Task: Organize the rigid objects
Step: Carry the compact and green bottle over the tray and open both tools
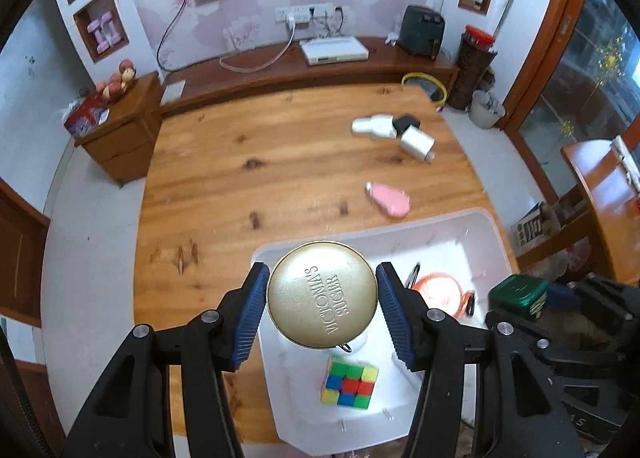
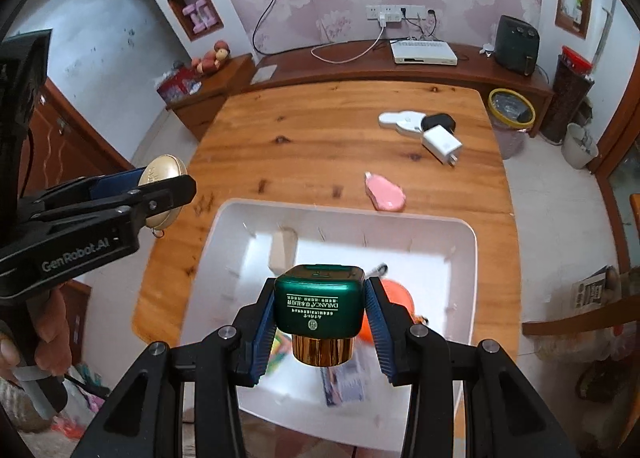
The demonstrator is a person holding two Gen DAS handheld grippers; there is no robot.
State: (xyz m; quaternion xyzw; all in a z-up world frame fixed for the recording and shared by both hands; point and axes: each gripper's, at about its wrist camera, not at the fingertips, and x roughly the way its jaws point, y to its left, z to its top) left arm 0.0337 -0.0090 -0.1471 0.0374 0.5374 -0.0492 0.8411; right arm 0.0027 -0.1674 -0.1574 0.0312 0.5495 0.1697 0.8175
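Observation:
My left gripper (image 1: pixel 322 298) is shut on a round gold tin (image 1: pixel 322 294) and holds it above the left end of the white bin (image 1: pixel 486 230). In the right wrist view the tin (image 2: pixel 162 177) hangs beside the bin (image 2: pixel 468 234), over its left rim. My right gripper (image 2: pixel 320 308) is shut on a green jar with a gold cap (image 2: pixel 320 304), held above the bin's near half; the jar also shows in the left wrist view (image 1: pixel 518 294). On the table lie a pink object (image 2: pixel 385 191), a white charger (image 2: pixel 442 145), a black object (image 2: pixel 439 121) and a white case (image 2: pixel 402 119).
The bin holds a Rubik's cube (image 1: pixel 350 382), an orange round object (image 1: pixel 440 294), a pen (image 2: pixel 376 270) and a beige block (image 2: pixel 283 250). The wooden table (image 2: pixel 320 137) stretches beyond the bin. A yellow-rimmed waste bin (image 2: pixel 512 105) stands by the table's far right corner.

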